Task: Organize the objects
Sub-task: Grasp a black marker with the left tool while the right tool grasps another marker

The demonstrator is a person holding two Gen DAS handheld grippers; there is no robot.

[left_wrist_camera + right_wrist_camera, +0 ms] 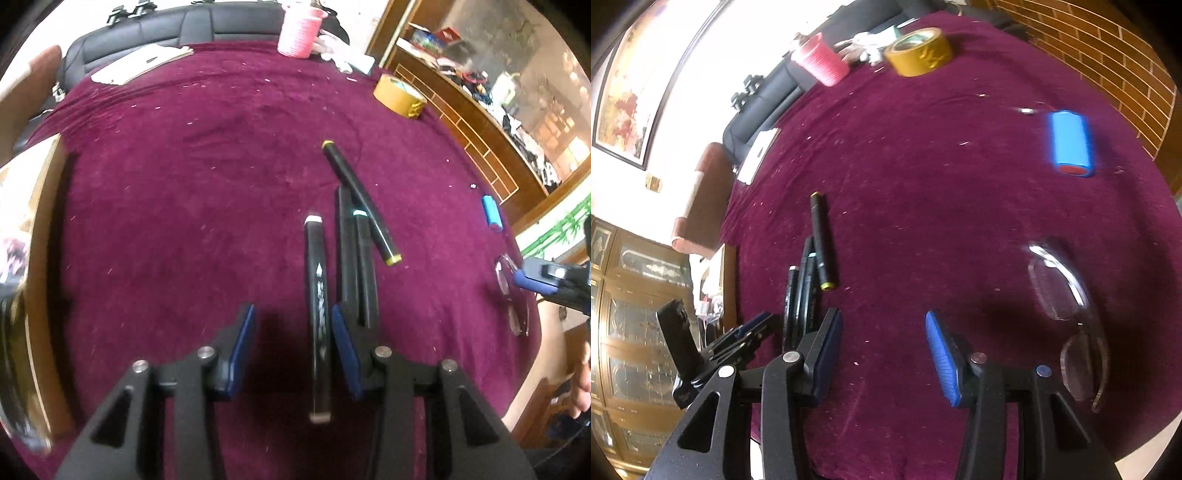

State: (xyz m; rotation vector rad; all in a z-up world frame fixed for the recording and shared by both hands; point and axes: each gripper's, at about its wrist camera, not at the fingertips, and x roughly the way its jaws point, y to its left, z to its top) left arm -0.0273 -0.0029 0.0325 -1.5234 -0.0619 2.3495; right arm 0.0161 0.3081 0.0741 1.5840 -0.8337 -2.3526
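A: Entry. Where is the white-capped marker (317, 314)?

B: Flat on the maroon cloth (166, 221), lying lengthwise between the fingers of the left gripper (293, 347). It sits close against the gripper's right pad (345, 350); whether they touch, I cannot tell. The left pad is apart from it.

A: Left gripper state?

B: Fingers spread, nothing pinched. The marker lies in the gap, off-centre toward the right finger.

A: Neighbouring items?

B: Just right of that marker, outside the right finger, two more dark markers (356, 258) lie side by side, roughly parallel to it. A yellow-capped marker (360, 201) lies slanted, its near end next to that pair.

A: Right gripper (884, 354)?

B: Fingers wide apart over bare cloth, holding nothing. The marker group (809, 280) lies to its left, beyond its left finger. Clear eyeglasses (1067, 317) lie just to its right.

A: Farther out?

B: A blue battery cell (1070, 143) well ahead on the right; a yellow tape roll (918, 51) and a pink cup (820, 59) near the far edge of the cloth.
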